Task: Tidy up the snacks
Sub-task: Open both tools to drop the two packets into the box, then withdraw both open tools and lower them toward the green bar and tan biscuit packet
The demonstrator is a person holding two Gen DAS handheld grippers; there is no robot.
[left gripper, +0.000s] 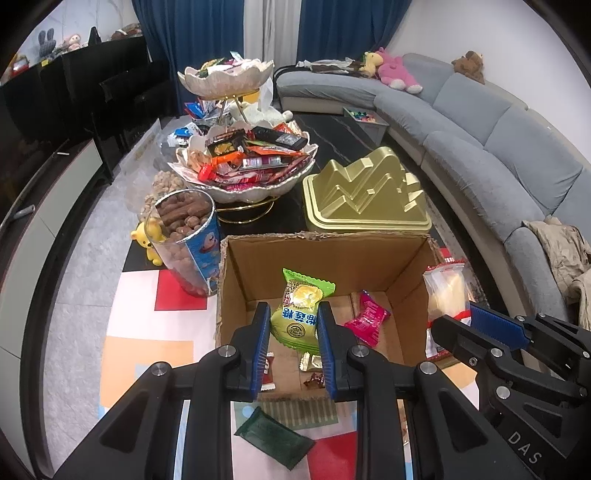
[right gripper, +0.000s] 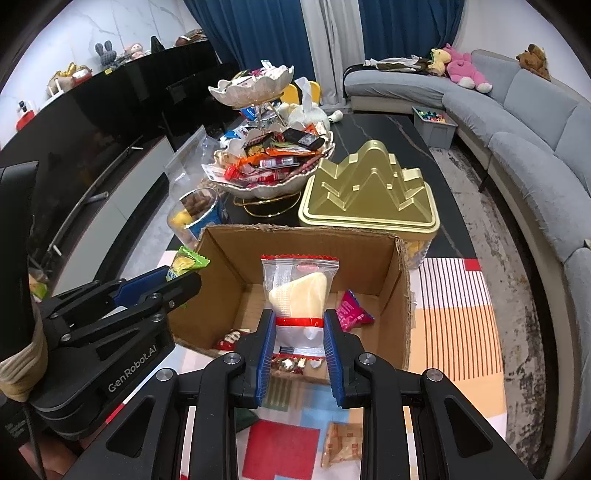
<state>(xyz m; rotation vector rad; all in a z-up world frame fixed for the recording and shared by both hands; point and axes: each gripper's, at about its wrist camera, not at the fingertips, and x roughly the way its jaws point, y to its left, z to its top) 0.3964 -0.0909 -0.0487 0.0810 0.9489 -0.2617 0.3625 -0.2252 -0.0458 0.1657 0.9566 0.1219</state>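
Left wrist view, nearest first: the left tongs are closed on a green candy packet, blue pads pressing its two sides, the packet upright above the open cardboard box. Below the tongs a dark green sachet lies flat on the colourful patterned mat in front of the box. On the box floor are a pink wrapped sweet and a few small wrapped candies. At the right edge, the right tongs grip a clear packet with a pale wedge-shaped snack; in the right wrist view, their pads clamp its lower part, and the packet stands upright over the box interior. A tan wrapped snack lies on the mat near that camera.

Just left of the box stands a clear tub of brown snacks with a yellow bear figure beside it. Behind the box, on the dark table, sits a gold mountain-shaped tin, and left of it a two-tier shell-shaped dish stand heaped with wrapped snacks. Beyond lie a grey curved sofa with plush toys and blue curtains.
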